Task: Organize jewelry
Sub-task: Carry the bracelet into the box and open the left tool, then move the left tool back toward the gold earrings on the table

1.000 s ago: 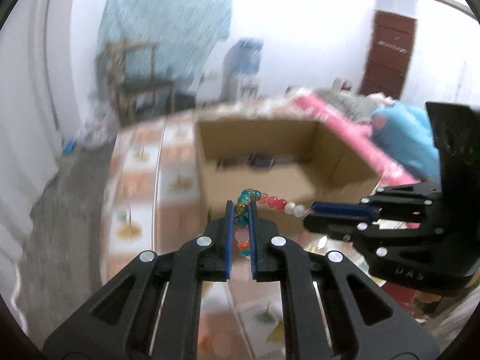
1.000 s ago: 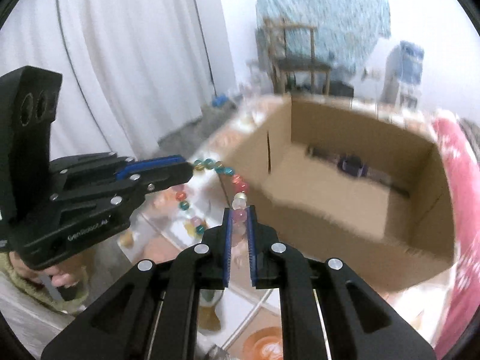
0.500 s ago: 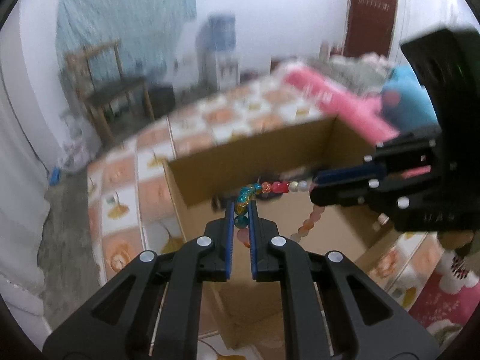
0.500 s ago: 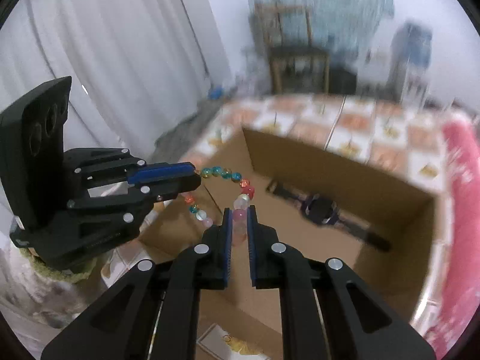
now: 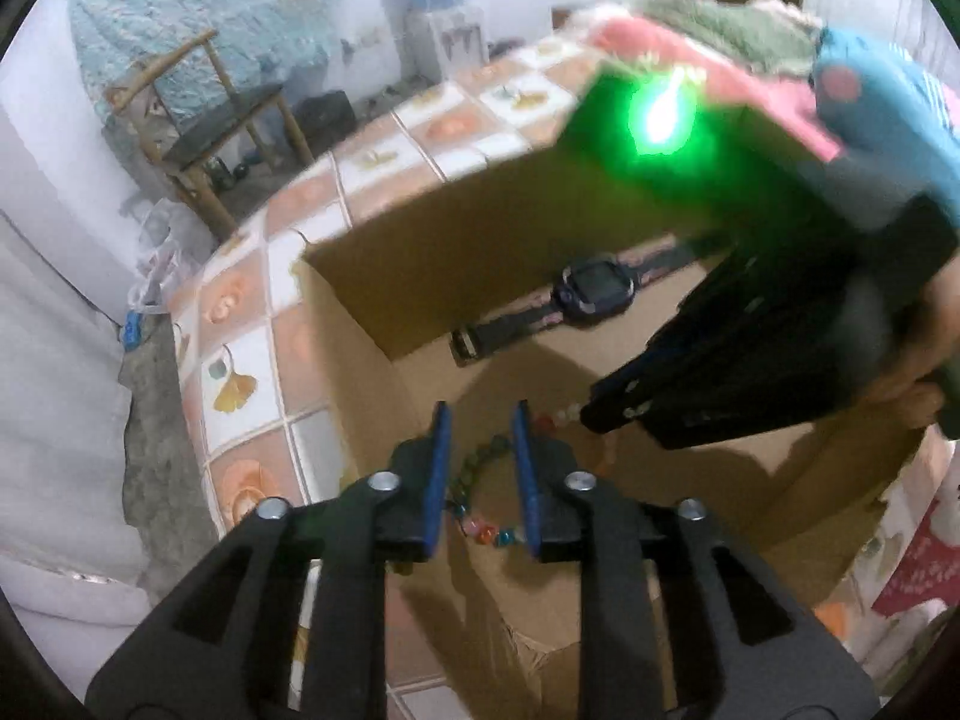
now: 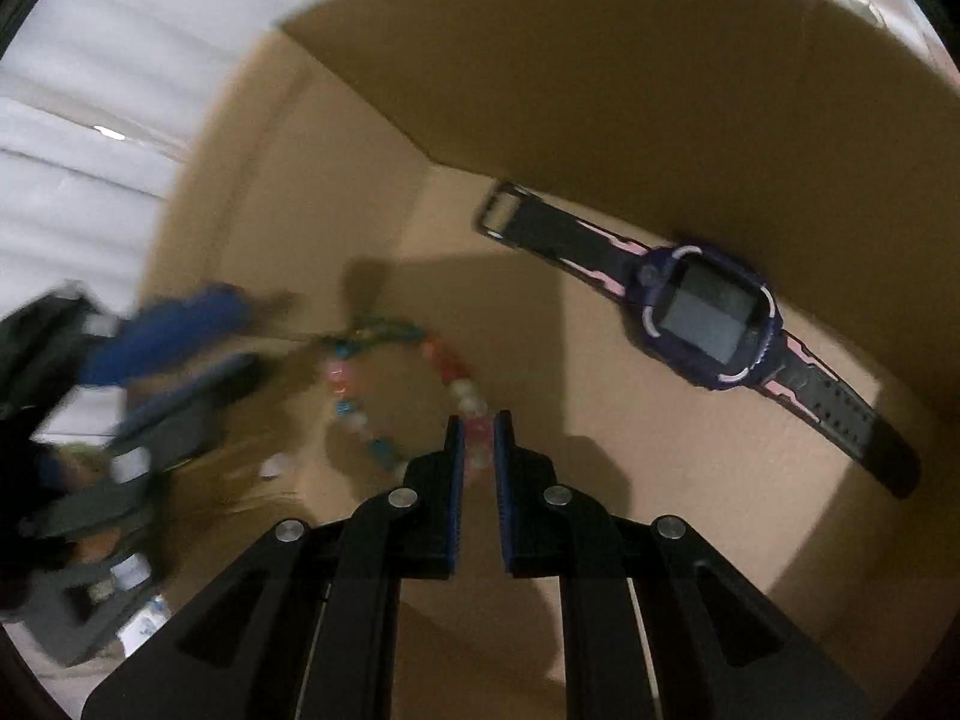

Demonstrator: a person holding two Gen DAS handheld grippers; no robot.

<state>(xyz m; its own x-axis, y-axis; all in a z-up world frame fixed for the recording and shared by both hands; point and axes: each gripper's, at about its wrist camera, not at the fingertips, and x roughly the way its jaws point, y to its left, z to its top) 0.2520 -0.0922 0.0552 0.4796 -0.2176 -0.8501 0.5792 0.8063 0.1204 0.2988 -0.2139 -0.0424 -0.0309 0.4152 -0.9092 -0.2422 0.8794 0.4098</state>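
1. The bracelet of round glass beads in teal, red, pink and white (image 6: 384, 384) hangs as an open loop low inside the brown cardboard box (image 6: 600, 78), near its left wall; the blur hides whether it rests on the floor of the box.
2. In the right wrist view the loop's long axis runs from the near right, at the pinched beads, to the far left, where its teal end points toward the other claw.
3. In the left wrist view the same strand (image 5: 480, 498) shows dim green beads between the blue pads, with red and teal beads nearer the camera.
4. The left claw (image 5: 480, 456) has just been opening: its blue pads stand apart with a clear gap each side of the beads, so it grips nothing.
5. The right claw (image 6: 478, 444) is nearly pressed together and pinches a pink and a white bead at the near right end of the loop.
6. In the left view the right claw (image 5: 591, 417) is blurred, reaching down from the right, with a hand (image 5: 918, 360) behind it.
7. A dark purple smartwatch with pink strap trim (image 6: 708, 312) lies flat on the box floor by the far wall, its strap running far left to near right, well apart from the bracelet.
8. The box stands on a table with an orange and white tiled cloth (image 5: 240, 372).
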